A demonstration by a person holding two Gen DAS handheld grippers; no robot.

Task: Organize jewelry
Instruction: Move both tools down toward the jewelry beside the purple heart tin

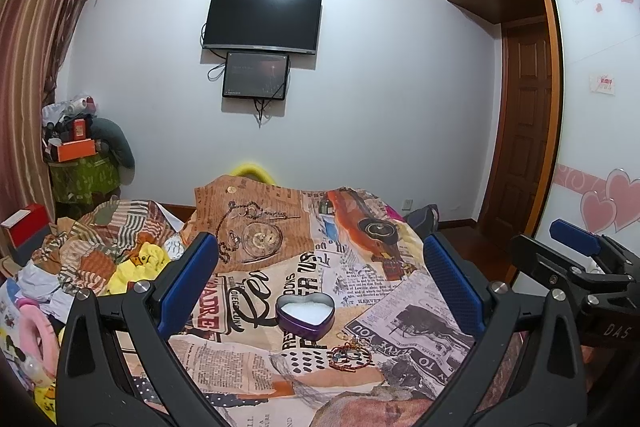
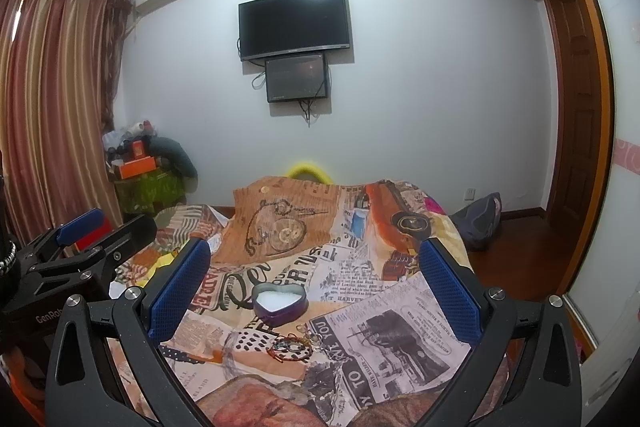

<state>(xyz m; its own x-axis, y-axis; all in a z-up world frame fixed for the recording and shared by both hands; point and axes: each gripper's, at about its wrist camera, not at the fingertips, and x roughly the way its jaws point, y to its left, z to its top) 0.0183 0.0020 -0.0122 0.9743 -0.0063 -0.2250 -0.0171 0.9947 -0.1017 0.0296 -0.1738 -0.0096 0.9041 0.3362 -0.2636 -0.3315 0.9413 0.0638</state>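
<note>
The bedspread (image 1: 360, 279), soft cloth printed with newspaper scraps, a pocket watch and an orange car, lies rumpled over the bed and fills the lower half of both views. On it, around six o'clock in the left wrist view, sits a heart-shaped tin (image 1: 305, 315), purple metal with a pale, grainy-looking lining, lid off. Just beside the tin at its five o'clock lie the bracelets (image 1: 351, 354), thin beaded and wire hoops tangled with a few small rings.

The left gripper (image 1: 320, 283) and the right gripper (image 2: 314, 283) both hover above the bed with jaws wide apart, holding nothing. I judge the task barely begun: nothing lies in the tin. The next move calls for a fine pinch on one thin hoop without snagging the cloth.
</note>
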